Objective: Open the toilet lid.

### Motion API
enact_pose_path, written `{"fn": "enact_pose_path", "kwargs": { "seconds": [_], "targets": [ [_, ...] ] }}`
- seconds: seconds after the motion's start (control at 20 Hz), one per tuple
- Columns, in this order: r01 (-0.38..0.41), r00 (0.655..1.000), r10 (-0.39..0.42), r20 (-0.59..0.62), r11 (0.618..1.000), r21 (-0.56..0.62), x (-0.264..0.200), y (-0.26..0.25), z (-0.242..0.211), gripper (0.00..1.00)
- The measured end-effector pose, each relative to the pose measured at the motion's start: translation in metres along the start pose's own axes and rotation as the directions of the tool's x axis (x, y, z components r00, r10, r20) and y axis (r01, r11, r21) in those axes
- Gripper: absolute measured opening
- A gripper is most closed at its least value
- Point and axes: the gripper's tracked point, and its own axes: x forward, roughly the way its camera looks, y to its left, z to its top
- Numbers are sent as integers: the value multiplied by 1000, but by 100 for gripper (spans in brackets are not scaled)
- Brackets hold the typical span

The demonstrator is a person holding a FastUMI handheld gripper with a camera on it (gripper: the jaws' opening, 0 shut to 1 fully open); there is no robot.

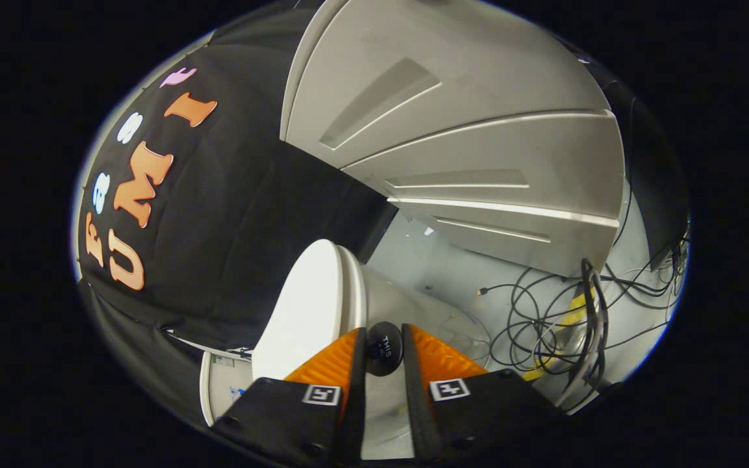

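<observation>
The white toilet lid [306, 305] rises just ahead of my fingers, on their left side, its rim lying against the pale toilet body [400, 305]. A small black round knob [384, 349] sits at the lid's near edge. My gripper [384, 351] is shut on this knob, with one finger pressing on each side of it. The whole scene appears tilted. I cannot tell how far the lid stands off the seat.
A grey cabinet with drawer fronts [478, 143] stands beyond the toilet. Several black cables [556, 312] and a yellow strip [576, 305] lie tangled on the pale floor to the right. The black cloth wall [238, 214] hangs to the left, above a white panel [218, 383].
</observation>
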Motion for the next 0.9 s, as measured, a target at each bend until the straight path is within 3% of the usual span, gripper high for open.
{"fn": "enact_pose_path", "kwargs": {
  "seconds": [0.15, 0.25, 0.55, 0.8, 0.9],
  "targets": [
    [-71, 997, 71, 4, 994, 81, -7, 7, 3, 15],
    [-69, 997, 68, 26, 996, 62, -13, 8, 1, 8],
    [7, 966, 17, 259, 996, -92, -7, 41, 37, 8],
    [2, 948, 67, 312, 976, -217, -28, 83, 49, 8],
    [45, 945, 46, 324, 963, -267, -29, 90, 50, 8]
  ]
}}
